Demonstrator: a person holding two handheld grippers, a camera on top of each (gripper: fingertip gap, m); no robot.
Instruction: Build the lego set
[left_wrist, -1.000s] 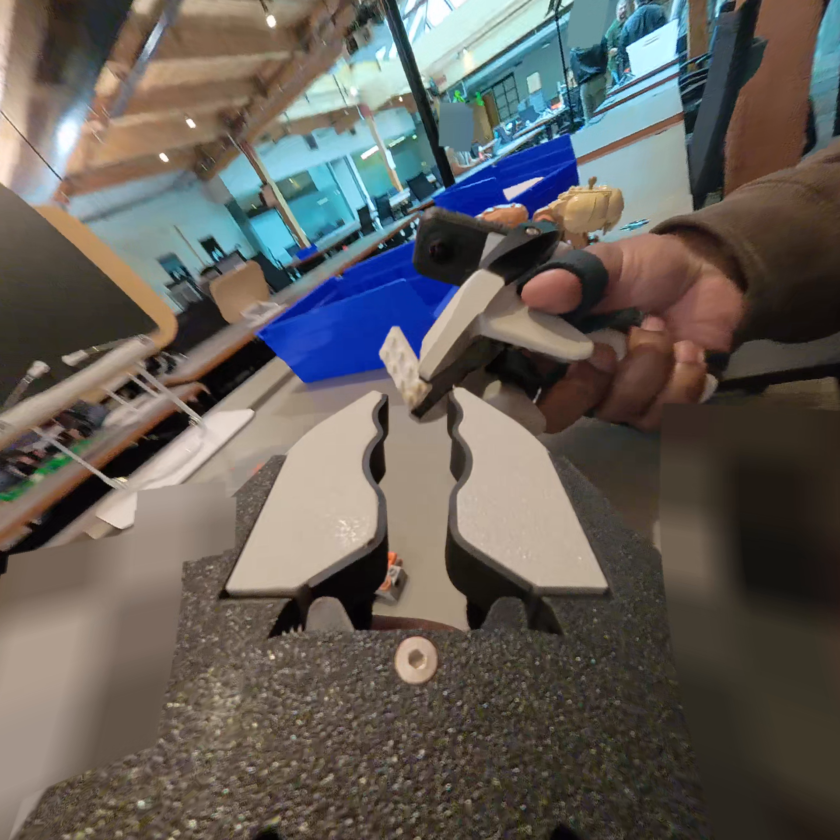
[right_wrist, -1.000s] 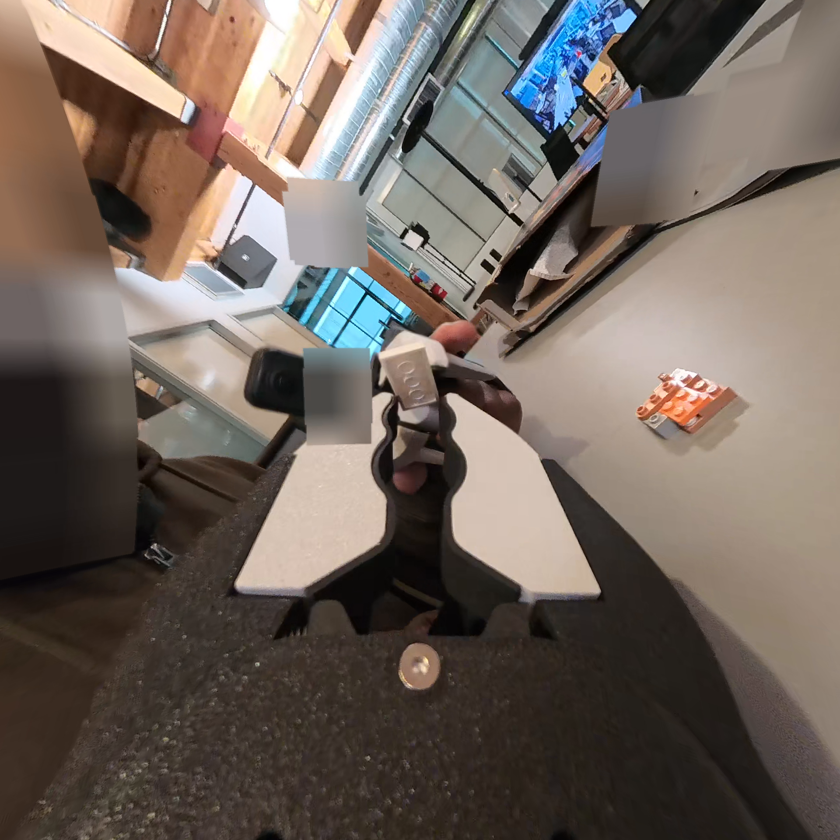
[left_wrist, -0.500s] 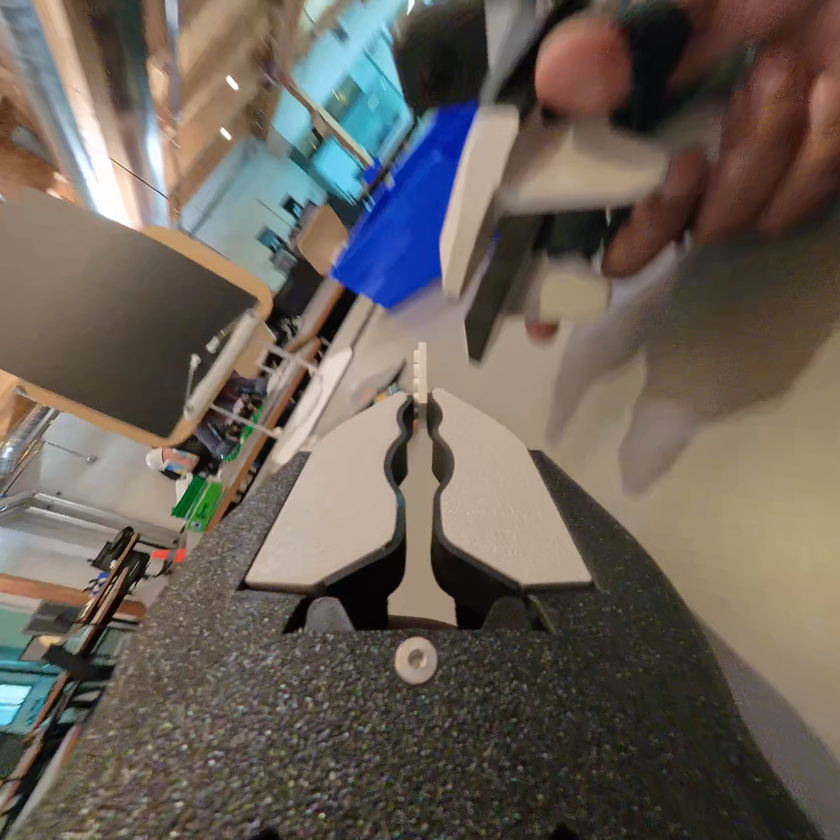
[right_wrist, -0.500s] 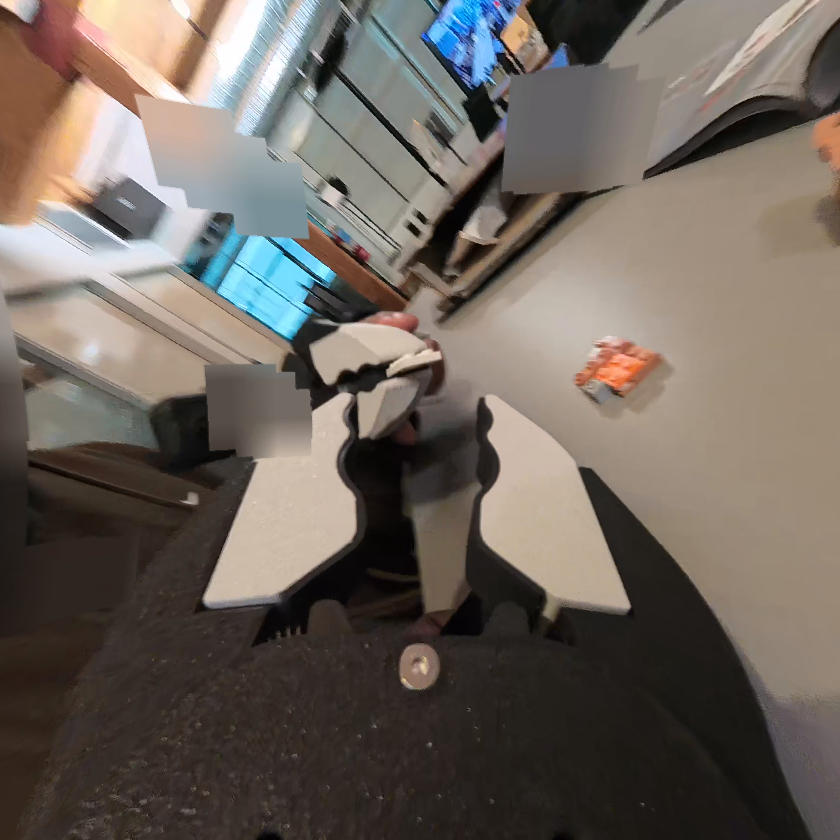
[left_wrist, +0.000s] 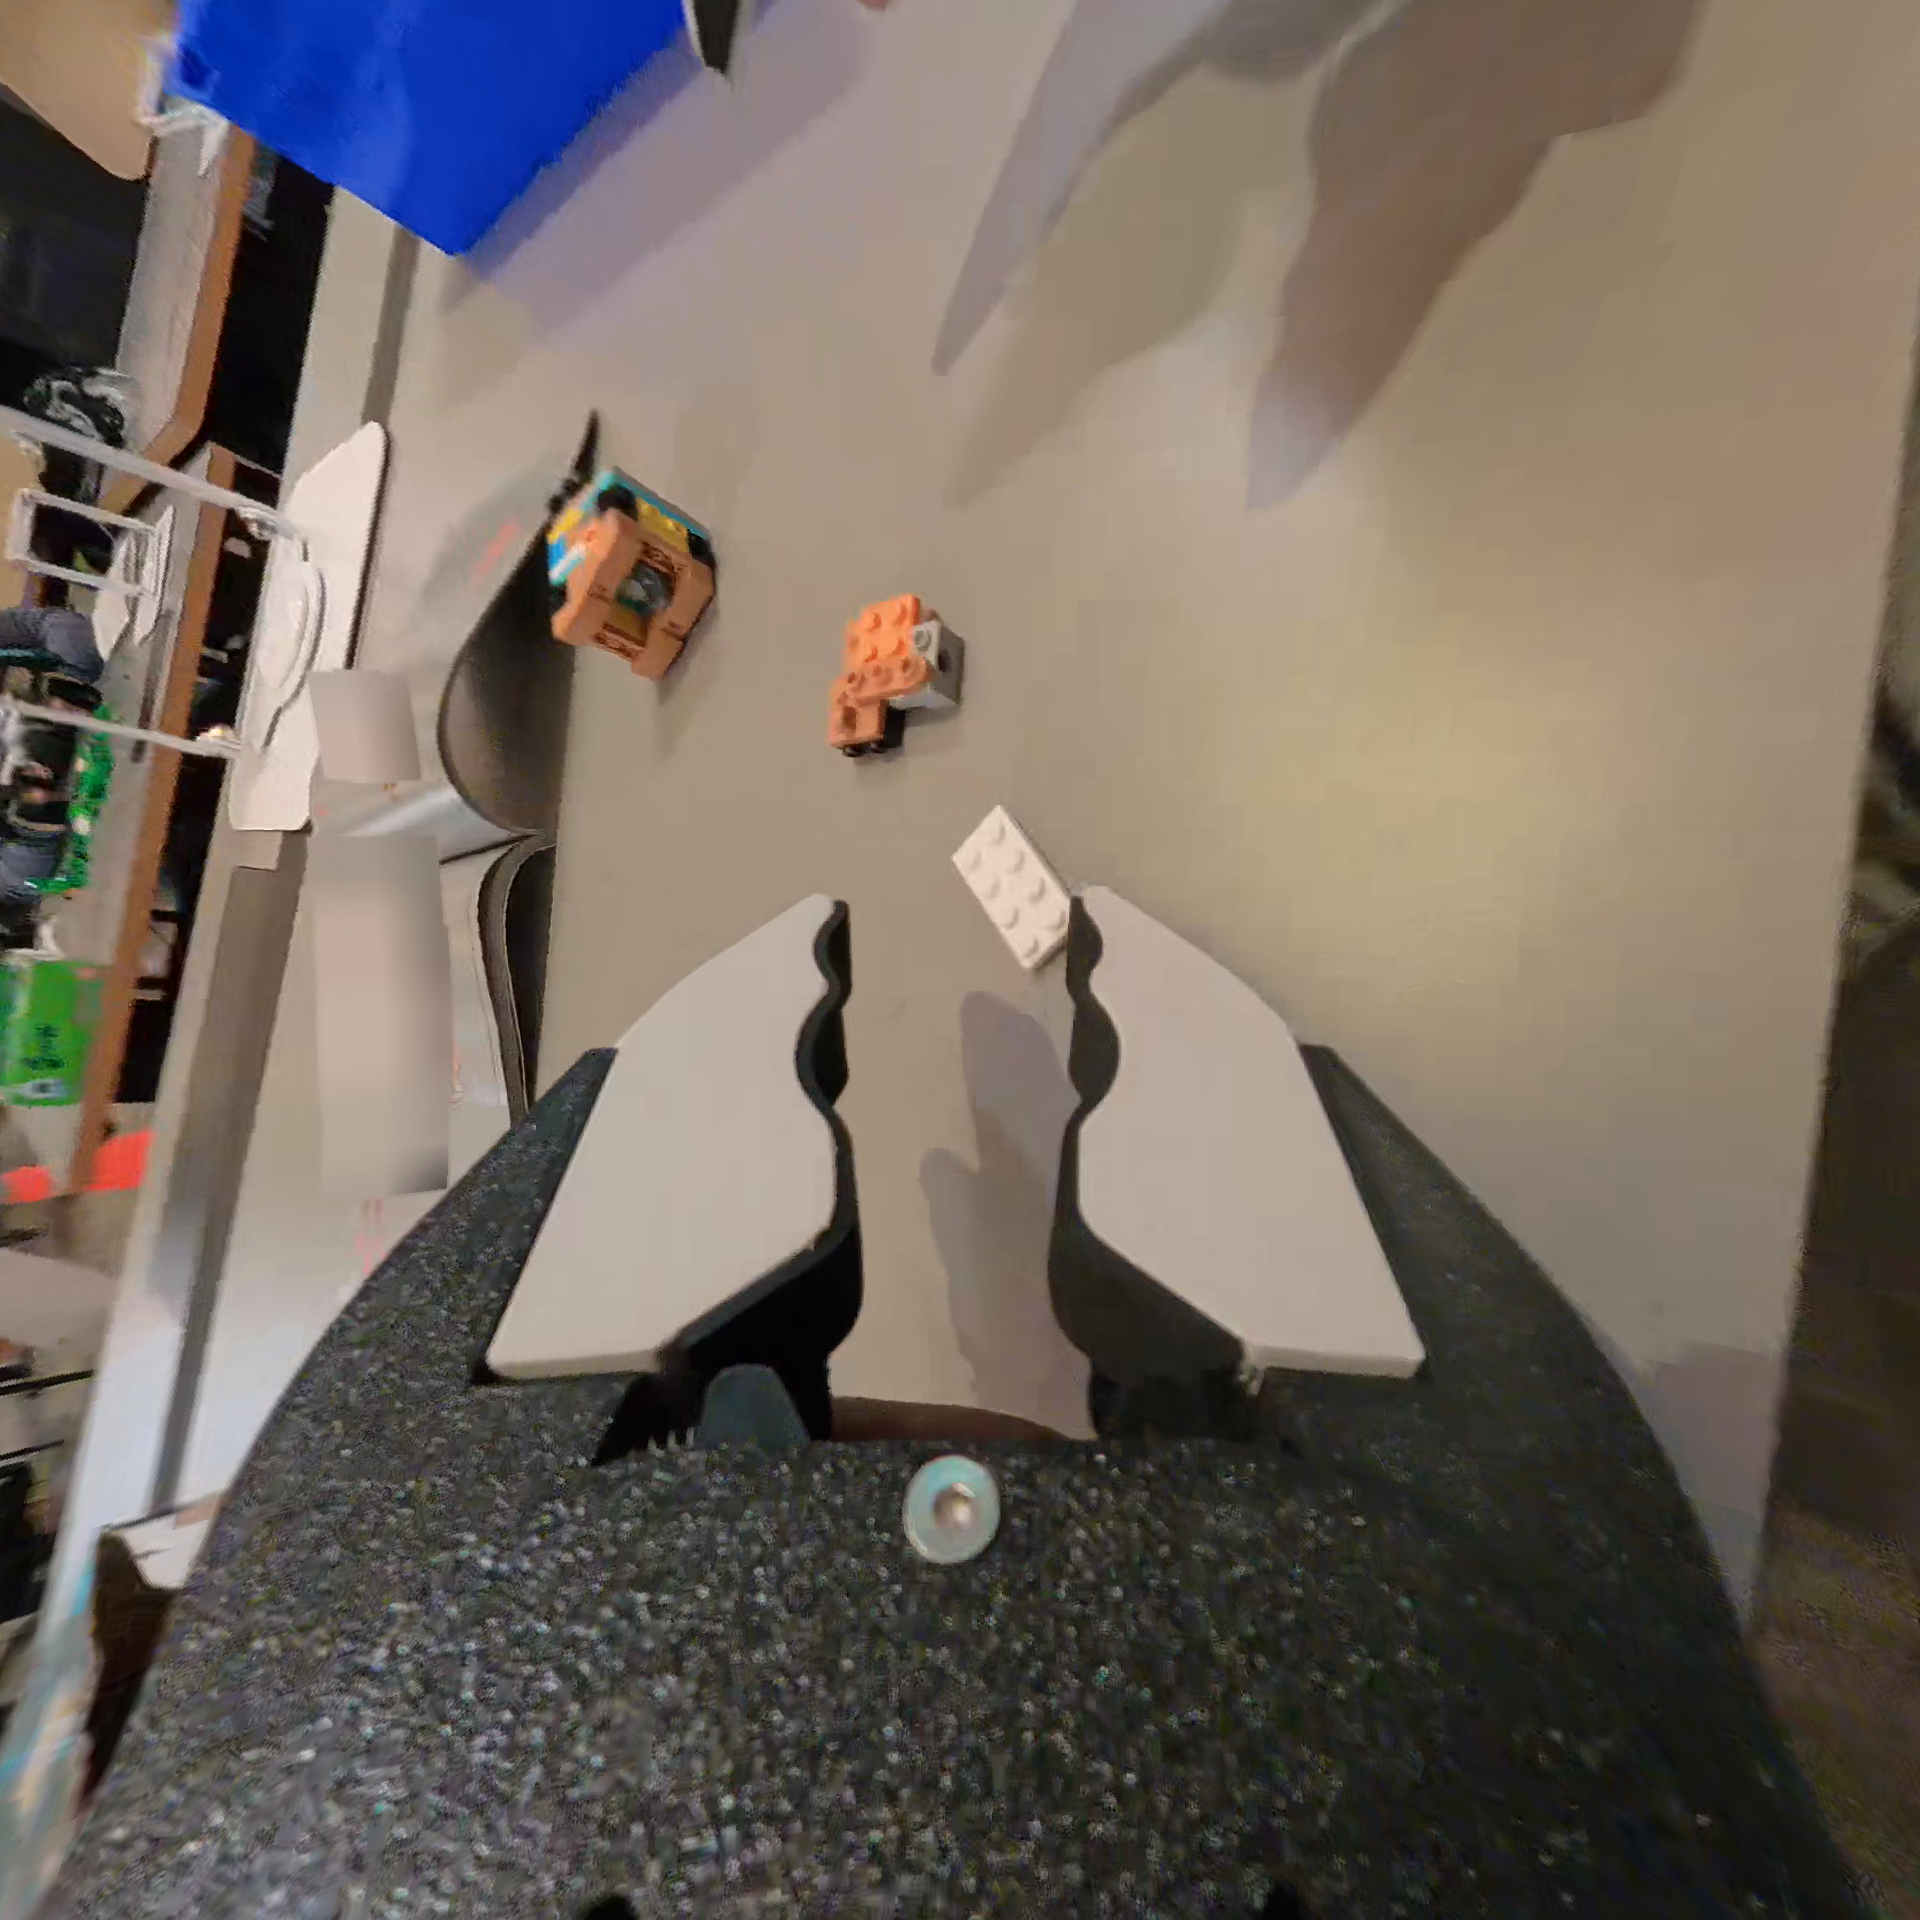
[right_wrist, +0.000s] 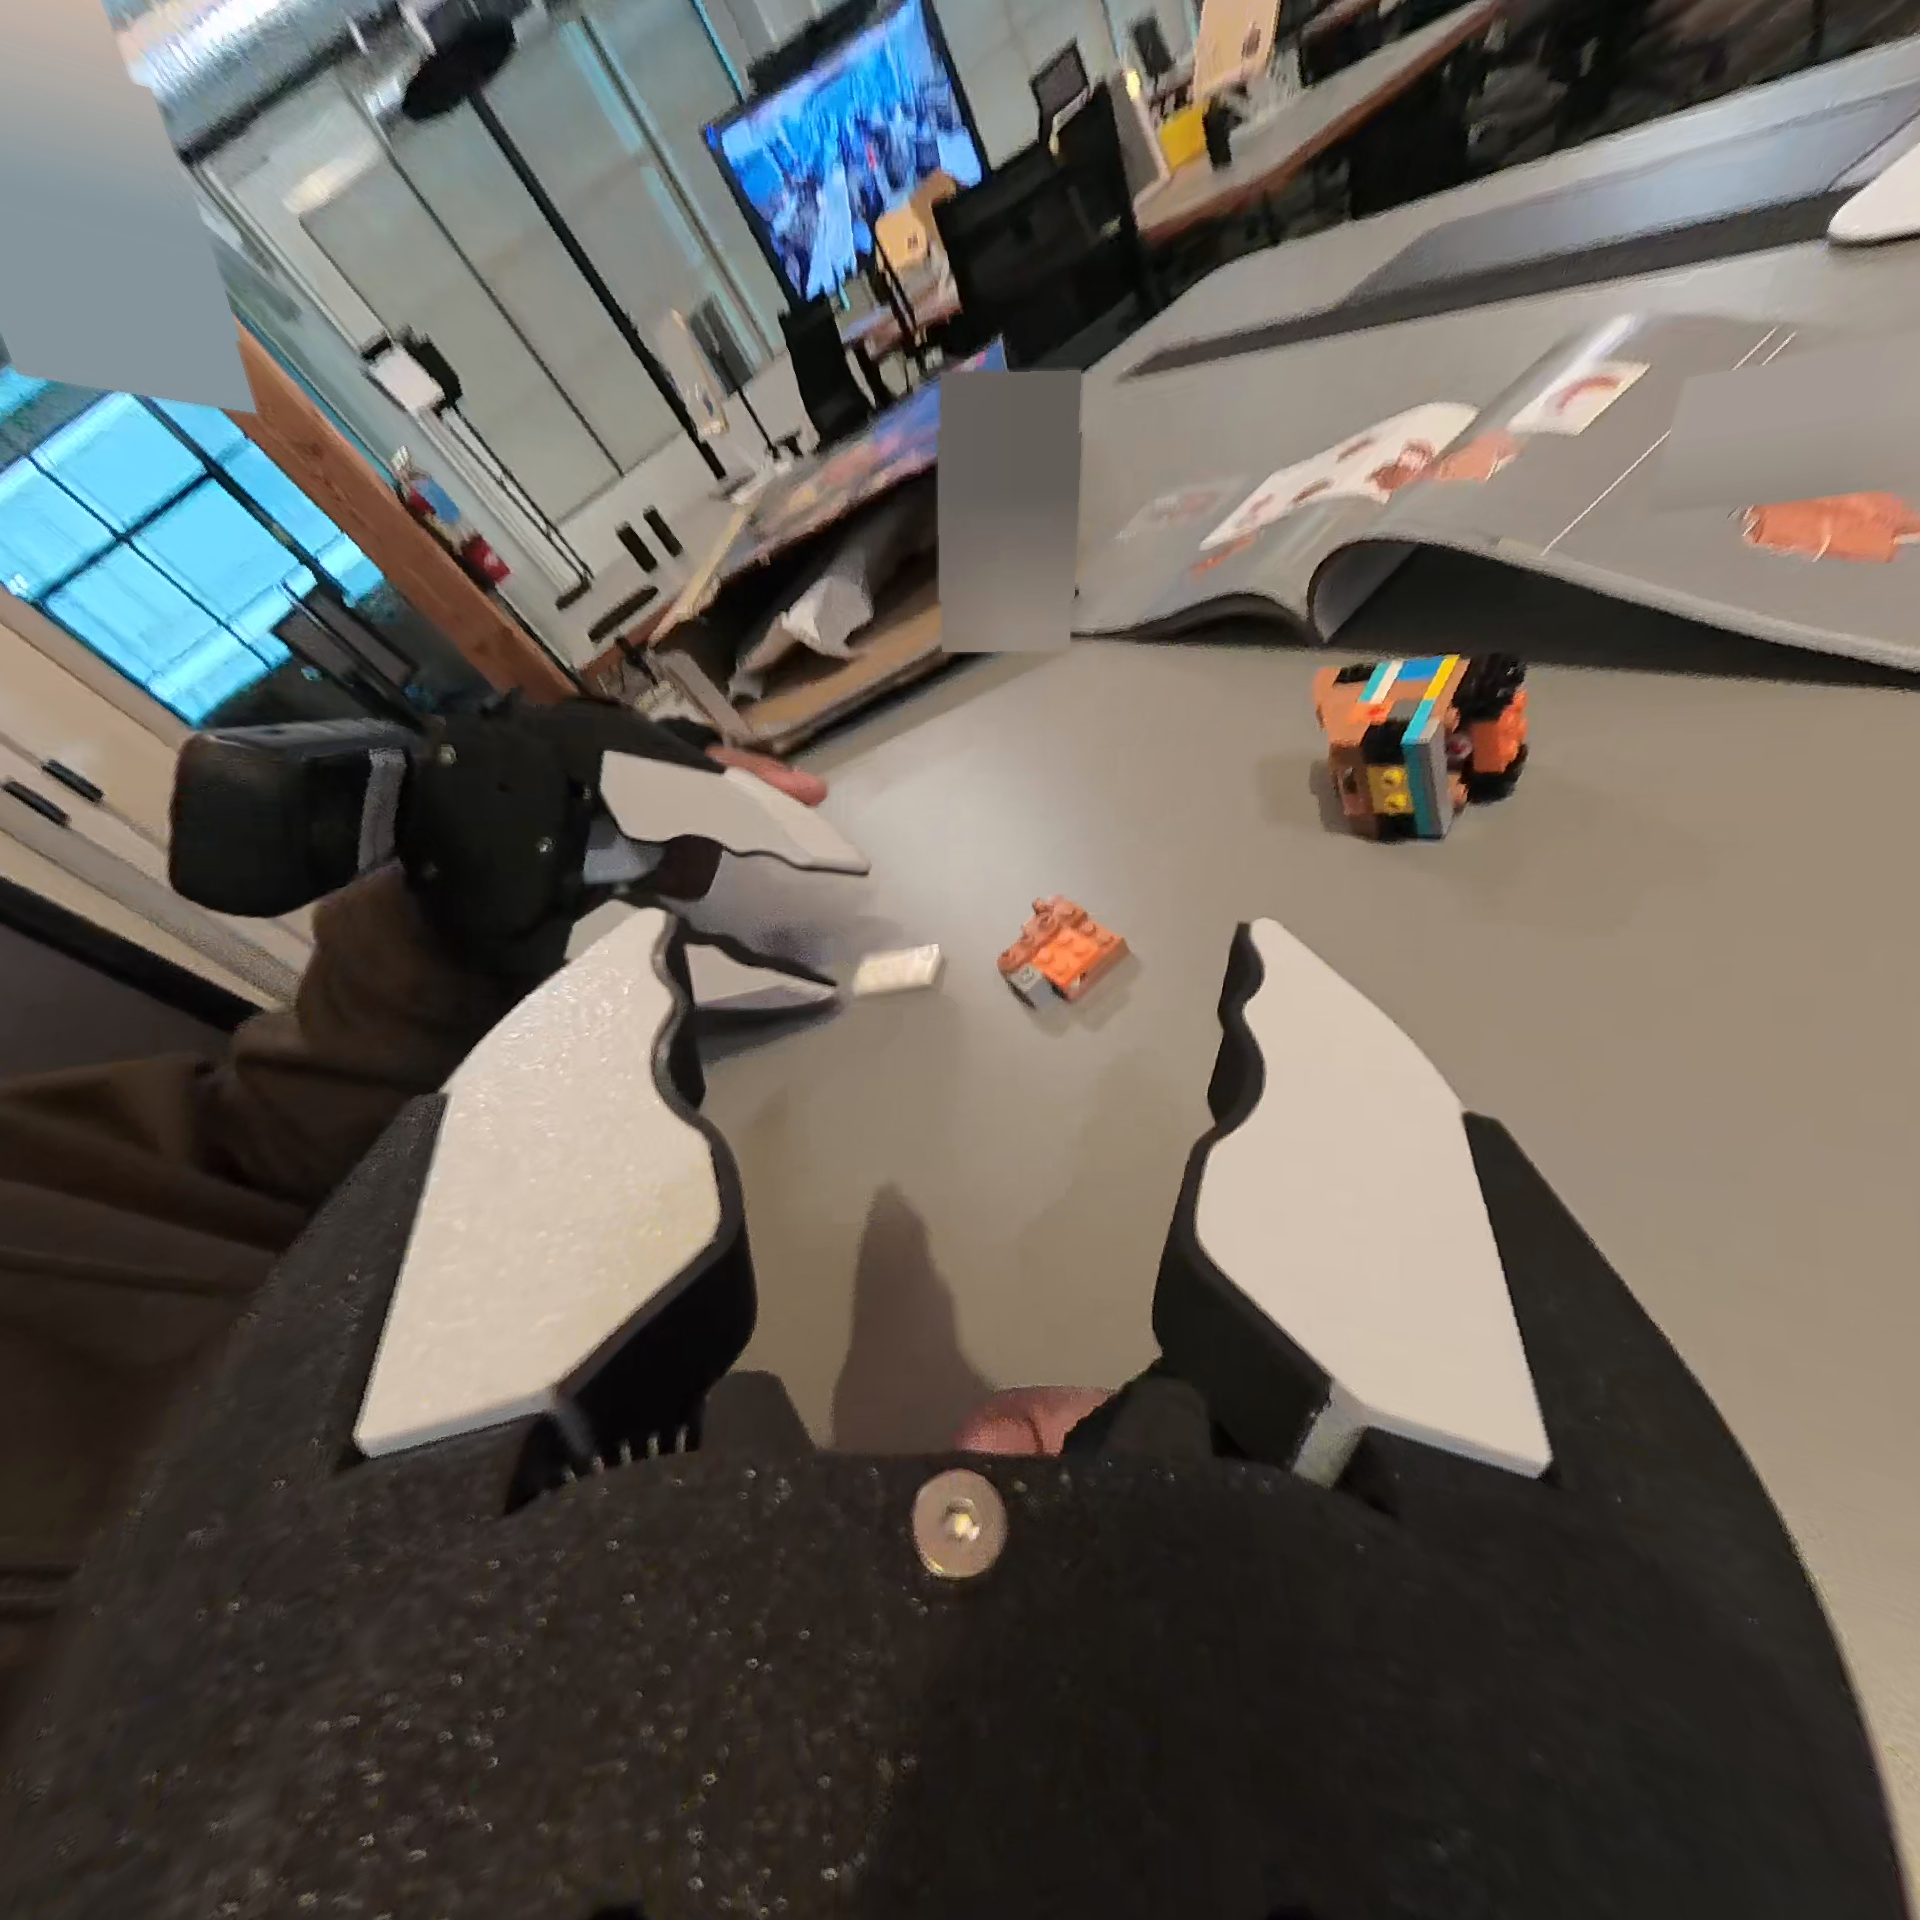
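A white 2x4 plate (left_wrist: 1013, 885) lies flat on the grey table, just off the right fingertip of my open, empty left gripper (left_wrist: 958, 914). A small orange and grey assembly (left_wrist: 888, 675) lies beyond it, and a bigger orange, black and blue model (left_wrist: 629, 597) farther left. In the right wrist view my right gripper (right_wrist: 954, 930) is wide open and empty above the table. The left gripper (right_wrist: 847, 935) reaches in from the left, open, with the white plate (right_wrist: 899, 968) at its tips, the small assembly (right_wrist: 1062, 954) beside it and the bigger model (right_wrist: 1418, 748) behind.
An open instruction booklet (right_wrist: 1455, 499) lies at the back of the table behind the model. A blue bin (left_wrist: 416, 104) stands at the table's far end. A person's sleeve (right_wrist: 208, 1143) comes in at the left. The table edge (left_wrist: 1808, 935) runs on the right. One gripper's finger ends stand about 15 cm off the other's.
The white plate passed from the right gripper to the left. The left gripper swung down to the table and opened, and the plate now lies there. The right gripper opened and drew back.
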